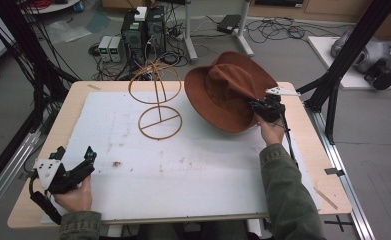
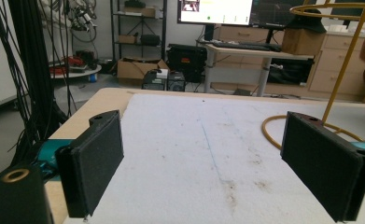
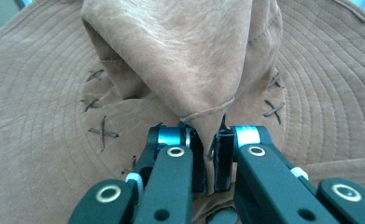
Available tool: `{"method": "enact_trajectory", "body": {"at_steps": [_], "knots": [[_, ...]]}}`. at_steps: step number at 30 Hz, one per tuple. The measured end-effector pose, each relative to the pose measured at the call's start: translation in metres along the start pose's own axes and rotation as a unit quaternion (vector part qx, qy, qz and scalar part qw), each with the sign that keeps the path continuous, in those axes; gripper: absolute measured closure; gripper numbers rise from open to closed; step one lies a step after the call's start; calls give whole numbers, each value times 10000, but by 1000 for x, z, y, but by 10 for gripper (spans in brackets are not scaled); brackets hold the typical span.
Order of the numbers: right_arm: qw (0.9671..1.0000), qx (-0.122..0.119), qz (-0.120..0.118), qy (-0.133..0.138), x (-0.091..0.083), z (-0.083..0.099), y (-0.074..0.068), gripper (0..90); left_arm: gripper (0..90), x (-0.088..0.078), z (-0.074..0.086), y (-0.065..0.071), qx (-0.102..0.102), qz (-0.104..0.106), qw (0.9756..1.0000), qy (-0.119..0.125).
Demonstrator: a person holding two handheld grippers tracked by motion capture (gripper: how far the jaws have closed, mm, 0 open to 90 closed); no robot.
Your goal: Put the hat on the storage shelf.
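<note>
Probably lifting the brown hat (image 1: 228, 95) toward the wire hat stand (image 1: 155, 100), judging from the layout; best done by keeping the pinch firm on the crown fold, raising until the brim clears the surface (image 1: 183, 165), then carrying left and lowering the crown over the top loop of the stand; worth watching the soft suede, which may slip or sag.

Right tongs (image 3: 207, 158) closed tight on a pinched fold of the hat crown, seen clearly in the right gripper view; right forearm stretched forward along the right side, hand behind the tool, hat tilted with its brim low at the far right of the surface.

Left tongs (image 1: 75, 160) wide apart and holding nothing; resting low at the near left corner, pointing across the white mat toward the stand base.
</note>
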State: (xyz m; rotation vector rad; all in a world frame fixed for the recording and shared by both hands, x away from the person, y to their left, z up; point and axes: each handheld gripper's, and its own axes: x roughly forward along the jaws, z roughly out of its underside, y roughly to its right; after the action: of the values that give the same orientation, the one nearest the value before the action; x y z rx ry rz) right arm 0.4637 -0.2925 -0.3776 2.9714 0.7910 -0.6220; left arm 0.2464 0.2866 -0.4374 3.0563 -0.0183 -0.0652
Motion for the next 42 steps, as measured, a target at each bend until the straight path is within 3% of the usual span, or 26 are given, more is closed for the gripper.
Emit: {"method": "enact_trajectory", "body": {"at_steps": [1, 3, 4, 5, 6, 8, 9, 10, 11, 15, 21, 30, 31, 33, 35, 36, 37, 38, 42], "knots": [[10000, 0, 0, 0, 0, 0, 0, 892, 134, 0, 0, 0, 0, 0, 10000, 0], [9989, 189, 1, 419, -9, -4, -5, 891, 134, 0, 0, 0, -38, -11, 10000, 16], [9989, 189, 1, 419, -9, -4, -5, 891, 135, 0, 0, 0, -38, -11, 10000, 16], [9969, 238, -55, 741, -15, -7, -10, 891, 134, 0, 0, -1, -36, -10, 10000, 17], [9969, 238, -55, 741, -15, -7, -10, 891, 134, 0, 0, -1, -37, -11, 10000, 15], [9931, 245, -115, 1142, -22, -11, -16, 891, 134, 0, 0, -1, -41, -4, 10000, 11], [9931, 245, -115, 1142, -22, -11, -16, 891, 134, 0, 0, -1, -42, -8, 10000, 13], [9890, 234, -121, 1458, -27, -14, -20, 891, 134, 0, 0, -1, -42, -4, 10000, 9], [9890, 234, -121, 1458, -27, -14, -20, 891, 134, 0, 0, -1, -42, -4, 10000, 9], [9819, 270, -214, 1863, -37, -20, -24, 891, 134, 0, 0, -1, -58, -9, 10000, 8], [9806, 284, -339, 1911, -40, -25, -29, 890, 134, 0, 0, -1, -102, 8, 9999, 21], [9774, 110, -593, 2024, -36, -60, -60, 890, 134, 0, 0, -2, -185, 1, 9998, 52], [9770, 57, -683, 2018, -32, -70, -73, 890, 134, 0, 0, -2, -184, 0, 9998, 59], [9767, 37, -712, 2027, -30, -73, -77, 890, 135, -1, 0, -2, -180, 11, 9998, 51], [9764, -53, -798, 2006, -24, -82, -90, 890, 134, -1, 0, -2, -165, 16, 9998, 59], [9766, -120, -895, 1950, -17, -90, -103, 890, 135, -1, 0, -2, -163, 25, 9999, 54], [9766, -120, -895, 1950, -17, -90, -103, 890, 135, -1, 0, -2, -170, 25, 9998, 47], [9764, -207, -996, 1903, -8, -96, -117, 889, 135, -1, 0, -2, -174, 32, 9998, 47], [9759, -306, -1139, 1836, 6, -103, -139, 889, 134, -1, 0, -3, -195, 36, 9998, 58]]}}
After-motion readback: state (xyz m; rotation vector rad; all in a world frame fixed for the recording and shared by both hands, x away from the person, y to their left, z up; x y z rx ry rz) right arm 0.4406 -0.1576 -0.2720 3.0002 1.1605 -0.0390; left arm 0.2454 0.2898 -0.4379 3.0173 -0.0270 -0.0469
